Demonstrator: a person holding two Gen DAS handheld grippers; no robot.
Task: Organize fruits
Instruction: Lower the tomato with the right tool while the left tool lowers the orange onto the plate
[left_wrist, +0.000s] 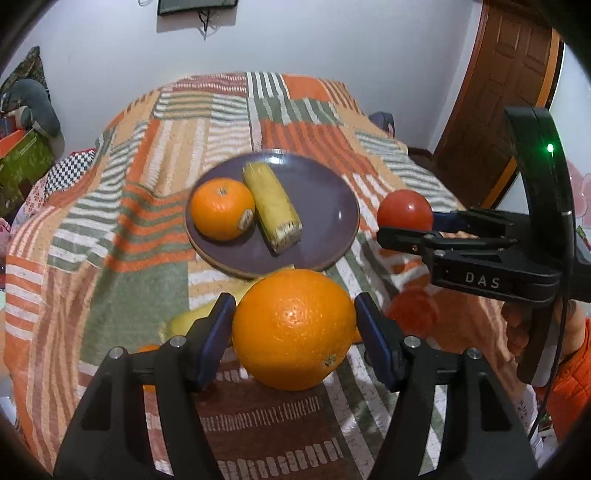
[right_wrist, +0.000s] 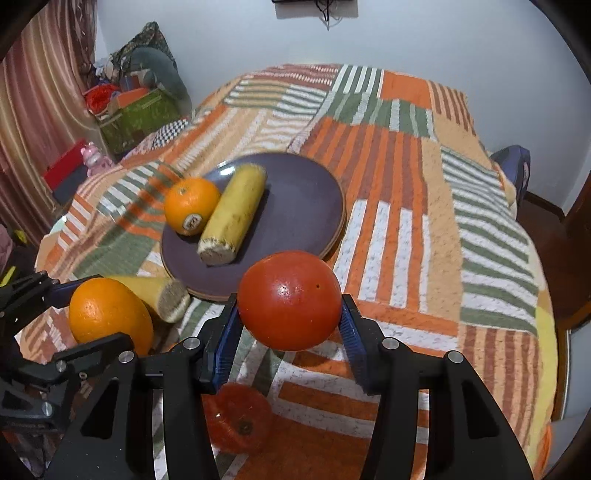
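Observation:
My left gripper (left_wrist: 295, 325) is shut on a large orange (left_wrist: 294, 328) and holds it above the cloth, in front of the purple plate (left_wrist: 325, 206). My right gripper (right_wrist: 290, 314) is shut on a red tomato (right_wrist: 290, 300), just right of the plate (right_wrist: 306, 206). The plate holds a smaller orange (left_wrist: 222, 208) and a yellow corn cob (left_wrist: 272, 206). In the right wrist view, the left gripper's orange (right_wrist: 110, 314) shows at the left. A second cob (right_wrist: 155, 295) lies on the cloth before the plate. Another tomato (right_wrist: 238, 421) lies below my right gripper.
A striped patchwork cloth (left_wrist: 147, 192) covers the round table. A small orange piece (left_wrist: 147, 349) lies by my left finger. Boxes and clutter (right_wrist: 136, 114) stand at the far left. A wooden door (left_wrist: 495, 92) is at the right.

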